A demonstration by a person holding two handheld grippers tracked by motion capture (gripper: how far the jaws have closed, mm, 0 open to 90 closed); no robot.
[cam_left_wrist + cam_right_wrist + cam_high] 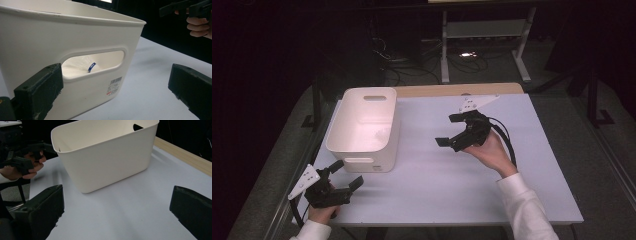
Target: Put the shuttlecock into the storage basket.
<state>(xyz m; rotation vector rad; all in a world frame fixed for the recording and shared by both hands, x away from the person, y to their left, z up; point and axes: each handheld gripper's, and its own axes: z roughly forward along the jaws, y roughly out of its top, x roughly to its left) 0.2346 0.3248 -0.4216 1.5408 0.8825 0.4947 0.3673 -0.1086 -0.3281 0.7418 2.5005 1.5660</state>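
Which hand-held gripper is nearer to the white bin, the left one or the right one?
Left. The left hand-held gripper is just in front of the white bin, at its near handle slot. The right hand-held gripper hangs farther off over the table, to the bin's right.

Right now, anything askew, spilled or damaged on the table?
Nothing stands out. The white bin sits upright on the table, its walls and handle cutouts intact, no spill around it. Something small with a blue label shows through the near handle slot; can't tell what. Both the left gripper and right gripper are open and hold nothing.
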